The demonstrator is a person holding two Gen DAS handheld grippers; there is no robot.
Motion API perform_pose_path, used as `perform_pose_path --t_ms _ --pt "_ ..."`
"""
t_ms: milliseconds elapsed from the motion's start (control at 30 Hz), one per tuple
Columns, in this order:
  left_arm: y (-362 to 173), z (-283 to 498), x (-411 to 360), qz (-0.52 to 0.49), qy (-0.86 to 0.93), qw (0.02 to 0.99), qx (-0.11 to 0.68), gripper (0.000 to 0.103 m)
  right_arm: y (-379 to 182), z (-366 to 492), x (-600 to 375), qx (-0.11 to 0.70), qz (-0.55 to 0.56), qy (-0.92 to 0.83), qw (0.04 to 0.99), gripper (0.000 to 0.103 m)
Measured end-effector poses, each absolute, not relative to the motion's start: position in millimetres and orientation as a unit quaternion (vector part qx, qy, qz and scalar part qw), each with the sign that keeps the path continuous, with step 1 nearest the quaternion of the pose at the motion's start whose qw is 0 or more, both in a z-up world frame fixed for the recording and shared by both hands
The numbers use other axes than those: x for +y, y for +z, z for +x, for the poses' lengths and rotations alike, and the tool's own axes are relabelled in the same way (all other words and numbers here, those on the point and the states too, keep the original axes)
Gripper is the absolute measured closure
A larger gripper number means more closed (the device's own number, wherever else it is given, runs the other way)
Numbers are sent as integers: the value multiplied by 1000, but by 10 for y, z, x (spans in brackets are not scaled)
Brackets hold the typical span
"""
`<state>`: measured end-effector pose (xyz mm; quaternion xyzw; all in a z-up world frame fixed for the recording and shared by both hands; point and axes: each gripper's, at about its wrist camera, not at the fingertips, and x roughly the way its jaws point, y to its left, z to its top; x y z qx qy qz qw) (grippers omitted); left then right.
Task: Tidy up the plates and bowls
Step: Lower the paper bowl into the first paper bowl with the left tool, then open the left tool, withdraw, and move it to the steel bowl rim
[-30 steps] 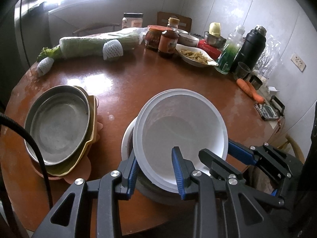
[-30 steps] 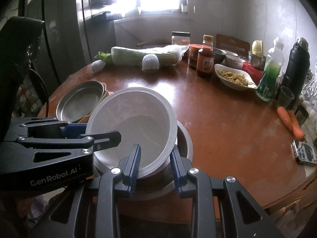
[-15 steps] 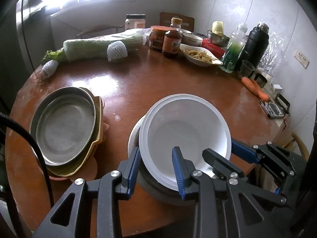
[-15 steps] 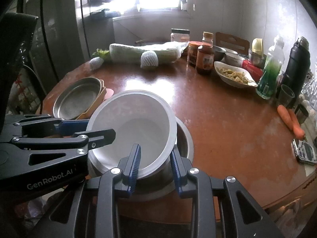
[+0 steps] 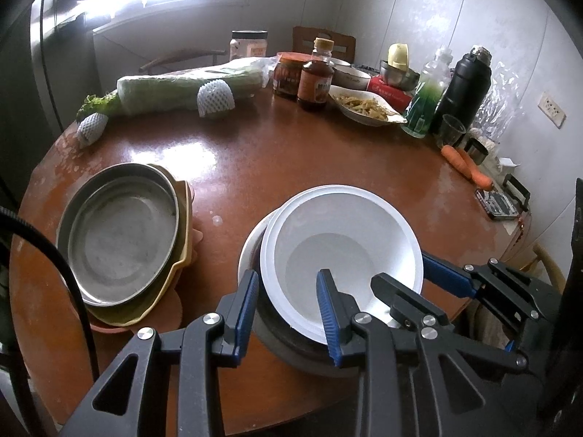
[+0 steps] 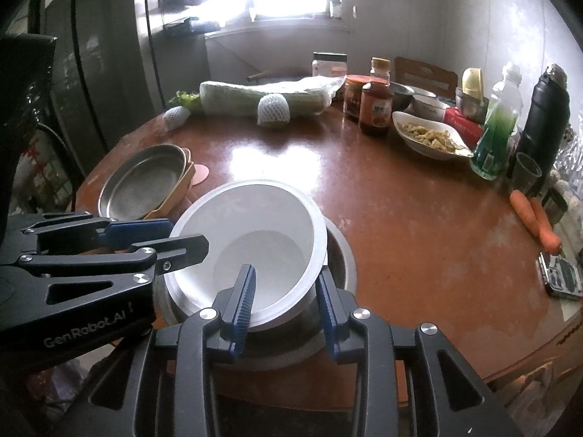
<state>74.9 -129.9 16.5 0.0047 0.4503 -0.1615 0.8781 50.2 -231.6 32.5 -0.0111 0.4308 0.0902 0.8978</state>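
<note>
Both grippers straddle the white bowl's (image 5: 342, 247) near rim as it sits tilted in a metal bowl (image 6: 339, 255): the left gripper (image 5: 288, 313) clamps it, while the right gripper's (image 6: 286, 306) jaws have just been opening around it.

White bowl (image 5: 342, 244) tilted in metal bowl (image 6: 339, 255), plates (image 5: 120, 233) stacked beside

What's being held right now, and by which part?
The white bowl, by its near rim: left claw clamped there; right claw straddles it too, jaws just opening.

Left tongs (image 5: 288, 313) clamping white bowl (image 5: 342, 251) rim, metal plates (image 5: 116, 233) beside
</note>
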Motion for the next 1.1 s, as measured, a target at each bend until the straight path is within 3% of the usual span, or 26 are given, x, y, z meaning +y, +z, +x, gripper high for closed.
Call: perform_pose_path --t_ms 867,1100 --pt "320 642 -1152 -6 -159 889 429 67 500 450 -2282 415 -16 81 906 55" --pt "422 597 -1032 -20 -145 897 417 61 670 412 -2360 395 -14 71 916 51"
